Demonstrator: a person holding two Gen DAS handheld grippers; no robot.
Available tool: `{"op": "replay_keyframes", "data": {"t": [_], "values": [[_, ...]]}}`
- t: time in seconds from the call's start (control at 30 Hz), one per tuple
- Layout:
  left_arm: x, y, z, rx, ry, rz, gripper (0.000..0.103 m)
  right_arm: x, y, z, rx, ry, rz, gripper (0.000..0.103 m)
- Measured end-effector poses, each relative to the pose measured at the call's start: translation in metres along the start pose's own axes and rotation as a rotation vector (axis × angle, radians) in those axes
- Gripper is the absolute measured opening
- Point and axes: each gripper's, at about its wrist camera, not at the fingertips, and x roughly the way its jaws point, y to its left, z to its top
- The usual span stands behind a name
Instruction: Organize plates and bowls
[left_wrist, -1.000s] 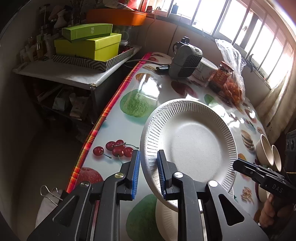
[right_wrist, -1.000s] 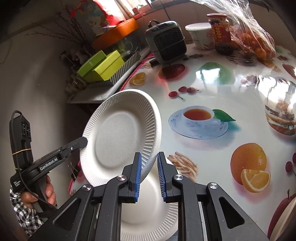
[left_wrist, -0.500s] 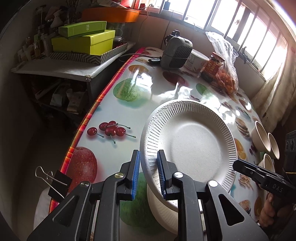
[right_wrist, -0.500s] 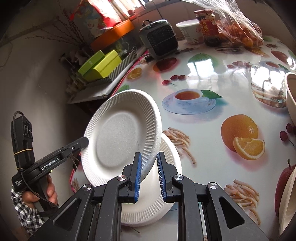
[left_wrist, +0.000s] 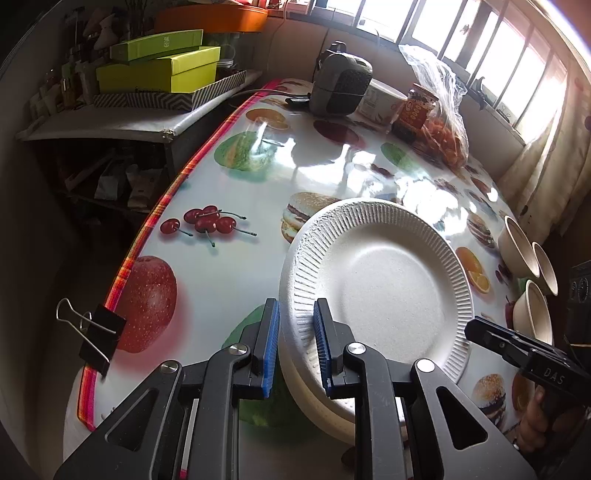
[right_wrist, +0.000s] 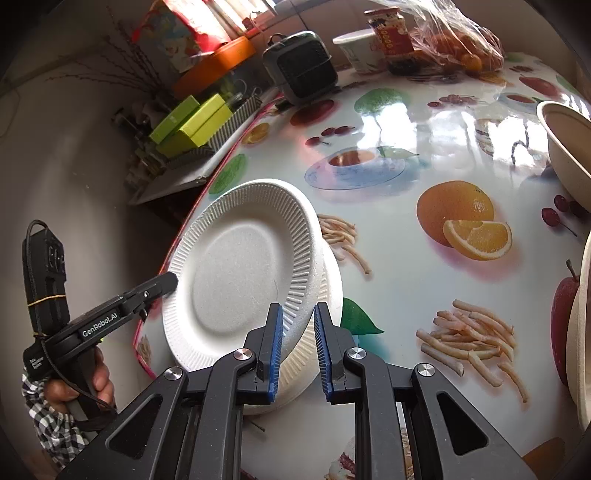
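We log one white paper plate (left_wrist: 384, 291), held tilted above the fruit-print table (left_wrist: 229, 273), and we place every other item relative to it.

- Left gripper (left_wrist: 295, 347): at the plate's near-left rim. The ribbed edge sits between the two blue pads, which are drawn close around it; we read this as a pinch on the rim.
- Right gripper (right_wrist: 298, 349): at the plate's opposite rim. Its jaws are pressed together as far as they go, with the ribbed edge caught between the blue pads.
- Second paper plate (right_wrist: 325, 295): directly beneath the held plate, lying flat on the table; whether the two touch we cannot tell.
- Paper bowls (left_wrist: 521, 251): three beige ones, right of the plate in the left wrist view, clustered together near the table's far side.
- Binder clip (left_wrist: 96, 332): left of the plate, clamped on the table's striped edge.
- Small grey heater (left_wrist: 340, 85): well beyond the plate, at the back of the table.
- Jar with red label (left_wrist: 415, 110) and clear plastic bag (left_wrist: 443, 114): beyond the plate, just right of the heater, side by side.
- Green boxes (left_wrist: 162, 66): far left of the plate, stacked on a side shelf off the table.
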Motion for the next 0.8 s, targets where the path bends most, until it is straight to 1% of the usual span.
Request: {"op": "replay_keyframes", "data": {"t": [0.43, 0.8], "values": [[0.001, -0.002, -0.013, -0.003, 0.018, 0.000, 0.020, -0.001, -0.003, -0.011, 0.014, 0.002, -0.009, 0.018], [0.001, -0.003, -0.016, -0.005, 0.023, 0.003, 0.020, -0.001, -0.003, -0.014, 0.008, -0.003, -0.023, 0.018]]}}
